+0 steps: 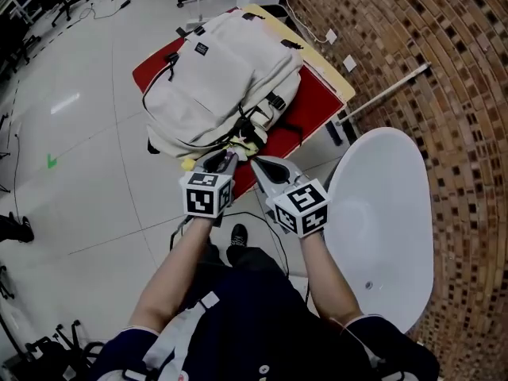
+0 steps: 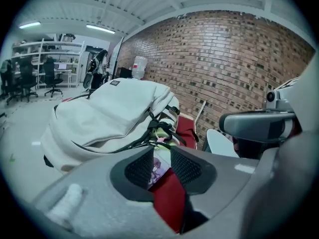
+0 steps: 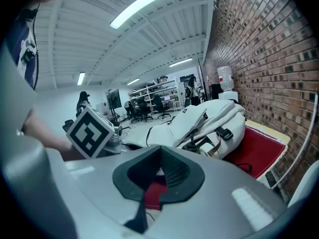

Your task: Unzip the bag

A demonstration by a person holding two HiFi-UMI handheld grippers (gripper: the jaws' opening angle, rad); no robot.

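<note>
The bag (image 1: 218, 74) lies flat on a table with a red top (image 1: 317, 101); it covers most of the top, and its near end comes right up to the near edge; a bare red strip shows on the right side of the bag. A wide, open floor (image 1: 79, 133) lies to the left; a brick wall (image 1: 444, 70) is close on the right; a white round seat (image 1: 381, 213) sits just beside the table's near corner.

Both bare forearms reach forward side by side; both tongs tip down toward the near end of the bag, close to its black straps (image 1: 274, 101), with a small gap between the two tools. The left gripper (image 1: 225, 159) has its jaws a little apart and nothing is pinched in them; only red cloth and a small picture tag show through the gap. The right gripper (image 1: 258, 163) has its jaws closed together on nothing.

Count: one bag, one table, one white seat, two grippers, two marker cubes, two arms.
</note>
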